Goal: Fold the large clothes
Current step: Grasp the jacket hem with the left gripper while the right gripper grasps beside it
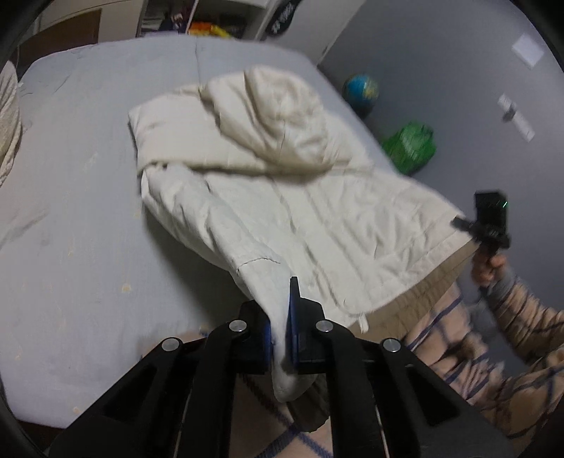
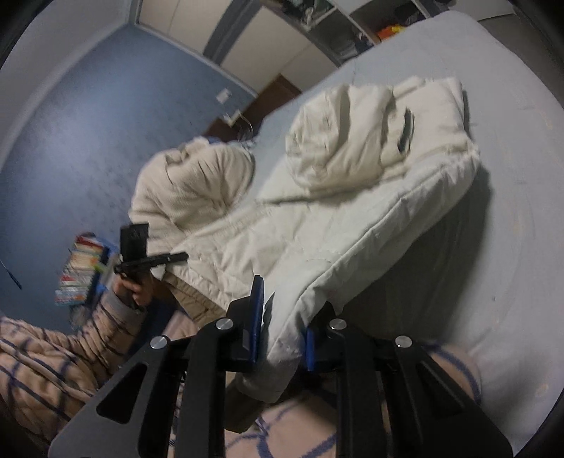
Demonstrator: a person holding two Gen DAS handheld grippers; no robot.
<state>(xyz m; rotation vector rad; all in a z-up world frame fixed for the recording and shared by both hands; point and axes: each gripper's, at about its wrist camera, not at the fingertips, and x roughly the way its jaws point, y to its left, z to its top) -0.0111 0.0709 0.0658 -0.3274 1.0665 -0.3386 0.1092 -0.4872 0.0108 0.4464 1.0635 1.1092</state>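
A cream padded jacket (image 1: 282,197) with its hood (image 1: 278,116) lies on a pale blue bed (image 1: 88,176). Its near hem is lifted off the mattress. My left gripper (image 1: 280,327) is shut on one hem corner, and the cloth bunches between the blue pads. In the right wrist view my right gripper (image 2: 283,317) is shut on the other corner of the jacket (image 2: 352,197). Each view also shows the other gripper at the hem's far end: the right one (image 1: 461,222) and the left one (image 2: 176,257), each held by a hand.
A globe (image 1: 361,90) and a green bag (image 1: 410,146) sit on the floor beyond the bed's right edge. Shelves (image 1: 211,21) stand behind the bed. A cream blanket (image 2: 190,190) lies at the bed's far side, with a stack of books (image 2: 81,271) below it. A striped sleeve (image 1: 521,317) is close by.
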